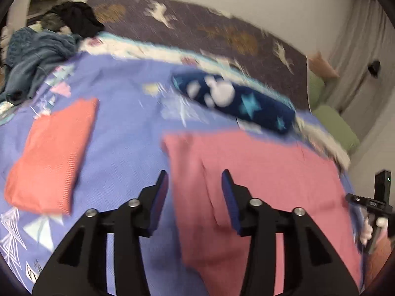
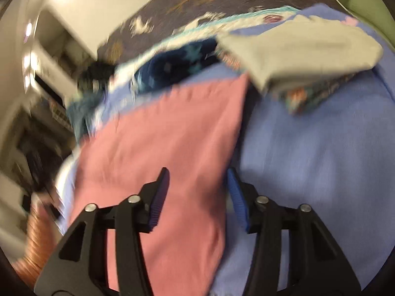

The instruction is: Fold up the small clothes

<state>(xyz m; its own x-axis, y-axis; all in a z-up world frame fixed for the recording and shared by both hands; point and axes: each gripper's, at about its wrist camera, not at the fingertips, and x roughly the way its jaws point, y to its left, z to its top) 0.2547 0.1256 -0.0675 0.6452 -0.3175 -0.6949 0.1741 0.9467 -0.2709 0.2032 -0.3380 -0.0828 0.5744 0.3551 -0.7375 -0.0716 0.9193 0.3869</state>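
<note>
Lavender bedspread (image 1: 123,113) — we log a pink garment (image 1: 259,172) flat at 5 o'clock, a folded coral piece (image 1: 49,153) at 9. Our left gripper (image 1: 195,185) and right gripper (image 2: 197,185) hover over the pink garment — jaws parted, holding nothing.

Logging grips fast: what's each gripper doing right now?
Left gripper: open, holding nothing, above the pink cloth.
Right gripper: open, holding nothing.

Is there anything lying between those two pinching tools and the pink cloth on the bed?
Nothing visible. The left tool and the right tool both hang open directly over the pink cloth, with no other item between them and it.
</note>
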